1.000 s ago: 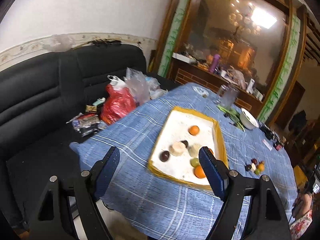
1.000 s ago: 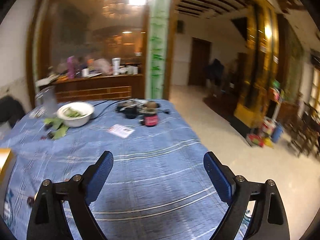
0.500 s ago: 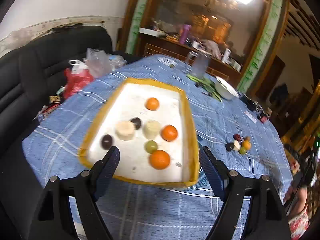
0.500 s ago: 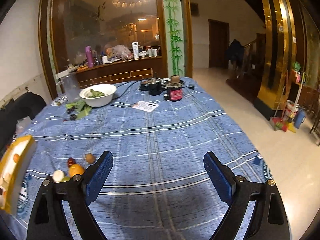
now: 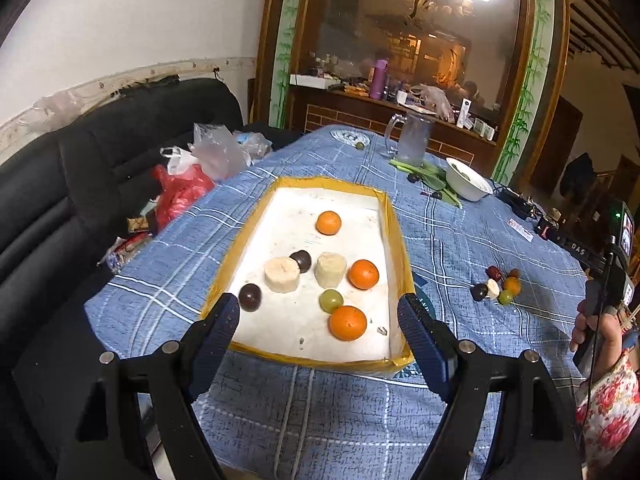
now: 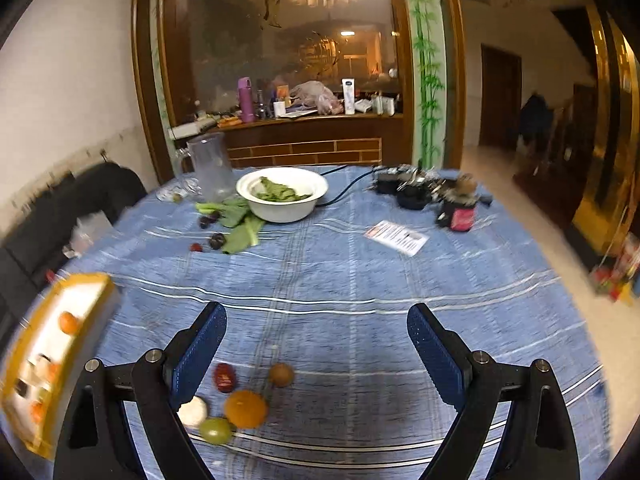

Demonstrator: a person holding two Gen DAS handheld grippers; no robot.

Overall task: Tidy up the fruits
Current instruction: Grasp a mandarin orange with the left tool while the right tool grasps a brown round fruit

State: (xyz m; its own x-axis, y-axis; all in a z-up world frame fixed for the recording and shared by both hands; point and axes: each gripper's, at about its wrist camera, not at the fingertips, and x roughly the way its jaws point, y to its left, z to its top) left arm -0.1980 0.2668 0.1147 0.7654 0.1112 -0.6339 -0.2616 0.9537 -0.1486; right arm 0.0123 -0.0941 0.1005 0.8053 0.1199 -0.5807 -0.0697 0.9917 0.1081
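The left hand-held gripper (image 5: 320,312) is hovering wide open and empty at lower centre of the left wrist view, framing the near edge of the yellow-rimmed tray (image 5: 394,236). The tray is already holding oranges (image 5: 348,322), a green grape (image 5: 331,301), dark fruits and pale cut pieces, so it is probably serving as the collection point.

The right hand-held gripper (image 6: 316,342) is also gaping wide with nothing between its jaws. The loose fruit cluster (image 6: 245,408) is lying on the blue-clothed counter (image 6: 360,280) at lower left of the right wrist view, partly between the jaws, apparently lined up for pickup.

No legible writing: the card (image 6: 396,237) is too blurred.
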